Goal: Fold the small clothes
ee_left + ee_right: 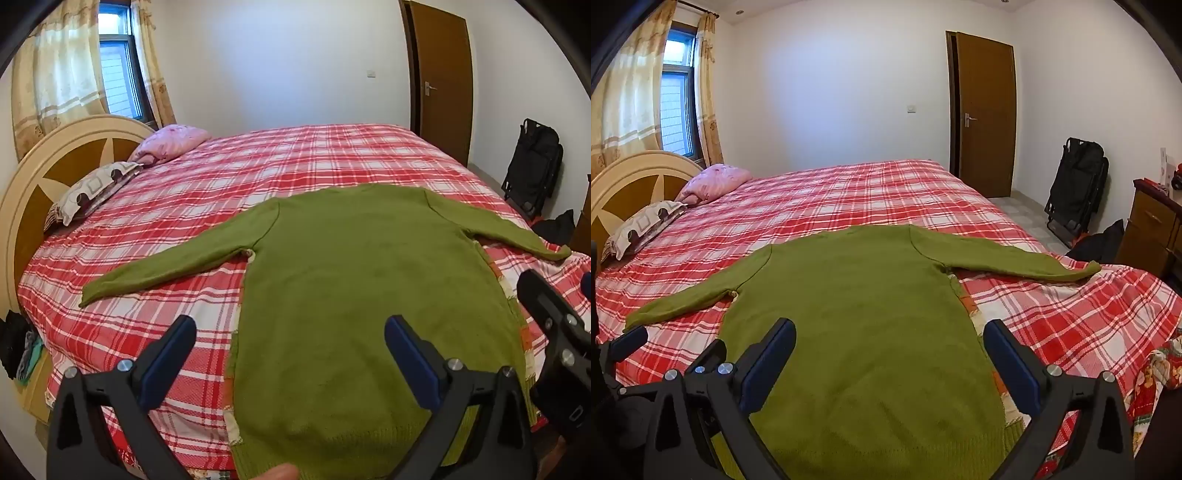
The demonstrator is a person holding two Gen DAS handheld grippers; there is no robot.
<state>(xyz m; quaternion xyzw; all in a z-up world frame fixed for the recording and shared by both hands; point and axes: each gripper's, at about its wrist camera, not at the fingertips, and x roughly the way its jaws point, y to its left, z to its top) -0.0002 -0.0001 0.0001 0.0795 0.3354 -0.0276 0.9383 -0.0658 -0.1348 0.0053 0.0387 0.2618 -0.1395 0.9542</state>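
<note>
A green long-sleeved sweater (351,280) lies flat on the red plaid bed (258,166), hem toward me, both sleeves spread out sideways. It also shows in the right wrist view (857,302). My left gripper (290,334) is open and empty, hovering over the hem's left half. My right gripper (890,339) is open and empty over the hem's right half; it also shows at the right edge of the left wrist view (550,314). The left gripper shows at the lower left of the right wrist view (628,343).
Two pillows (110,177) lie by the round headboard (40,173) on the left. A brown door (986,110), a folded black stroller (1078,184) and a wooden cabinet (1152,225) stand to the right. A patterned quilt (1160,365) hangs at the bed's near right corner.
</note>
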